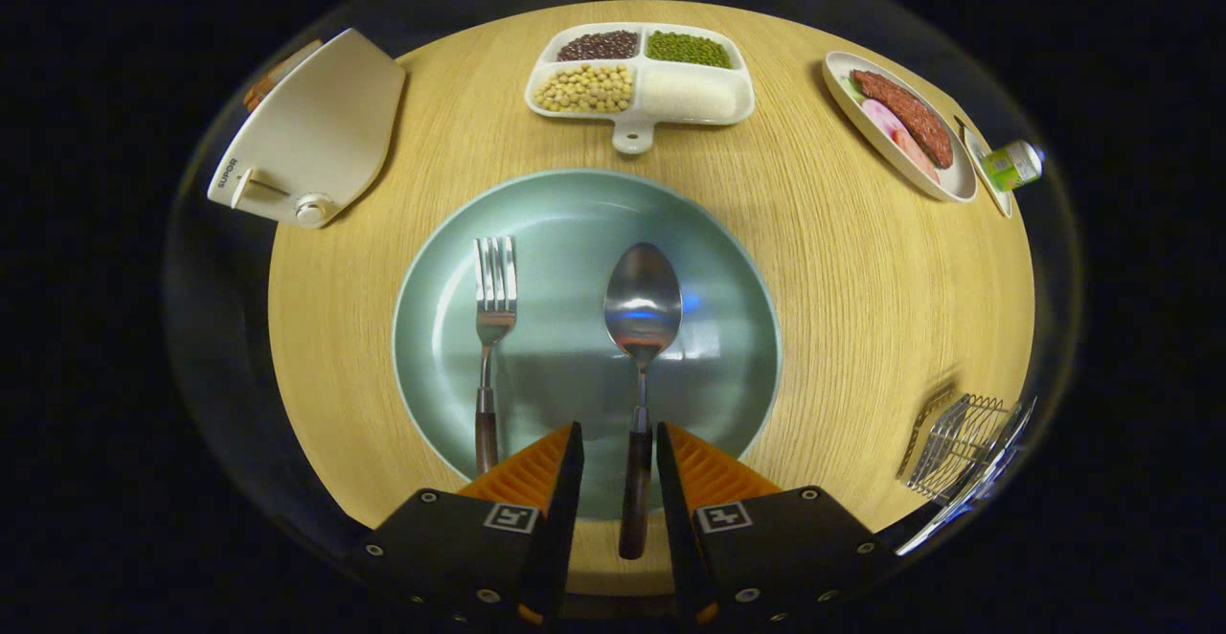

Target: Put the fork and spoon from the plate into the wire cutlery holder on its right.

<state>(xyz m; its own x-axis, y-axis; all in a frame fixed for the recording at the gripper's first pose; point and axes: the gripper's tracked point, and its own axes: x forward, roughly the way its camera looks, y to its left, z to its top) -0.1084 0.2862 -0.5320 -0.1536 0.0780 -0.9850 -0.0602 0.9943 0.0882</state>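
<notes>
Gripper view showed the gripper [620,447] at lower centre, jaws spread either side of the spoon [642,328] handle, not visibly pinching. One spoon and one fork [493,328] lay on the plate [728,260] mid-frame; one wire cutlery holder [958,447] stood lower right. Judged step: grasping the spoon; next, close on the handle and lift

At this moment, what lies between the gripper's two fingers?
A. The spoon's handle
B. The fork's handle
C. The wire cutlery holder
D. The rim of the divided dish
A. The spoon lies on the plate with its dark handle running back between the fingers of the gripper, which stand a little apart from it on both sides; the fork lies off to one side.
</notes>
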